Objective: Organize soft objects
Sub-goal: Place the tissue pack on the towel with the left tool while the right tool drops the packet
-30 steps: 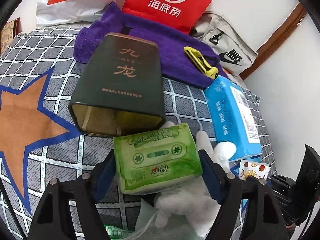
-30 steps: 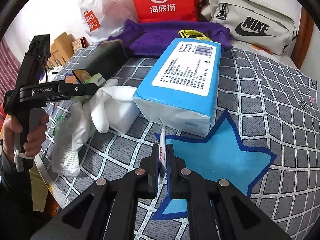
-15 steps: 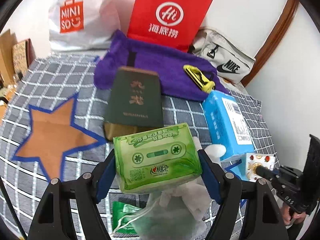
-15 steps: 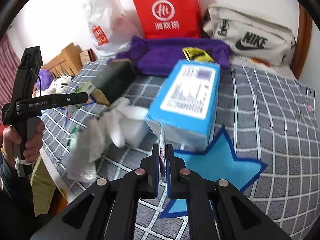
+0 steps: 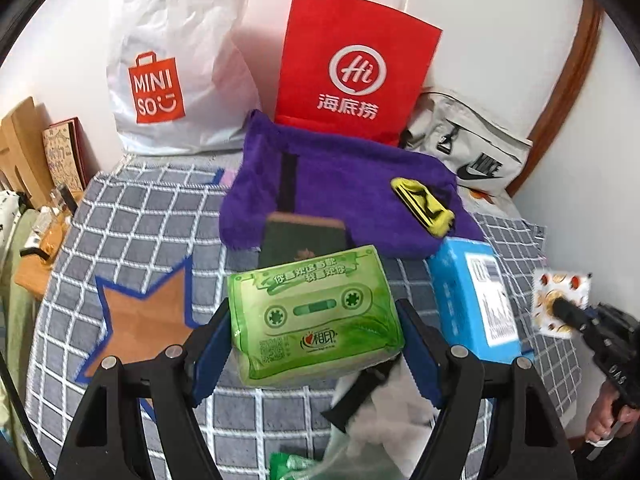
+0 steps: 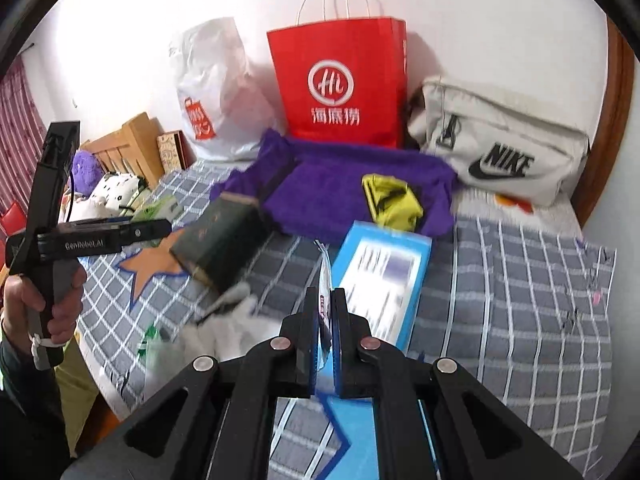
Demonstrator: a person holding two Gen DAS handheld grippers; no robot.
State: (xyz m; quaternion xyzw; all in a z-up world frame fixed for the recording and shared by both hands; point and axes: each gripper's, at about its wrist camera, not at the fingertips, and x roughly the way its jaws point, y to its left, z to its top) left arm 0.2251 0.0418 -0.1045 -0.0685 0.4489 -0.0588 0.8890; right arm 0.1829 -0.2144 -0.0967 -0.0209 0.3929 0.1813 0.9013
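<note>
Left gripper [image 5: 316, 344] clamps the green pack [image 5: 314, 314]; right gripper [image 6: 324, 316] pinches a sachet [image 5: 560, 306]. Neither is stowed; blue pack [image 5: 476, 300], gloves [image 6: 236, 320] and towel [image 5: 340, 196] remain on the bed.

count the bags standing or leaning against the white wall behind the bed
3. The white plastic Miniso bag stands on the left, the red paper carrier bag in the middle, and the beige fabric Nike bag lies on the right. Others may be hidden.
</note>
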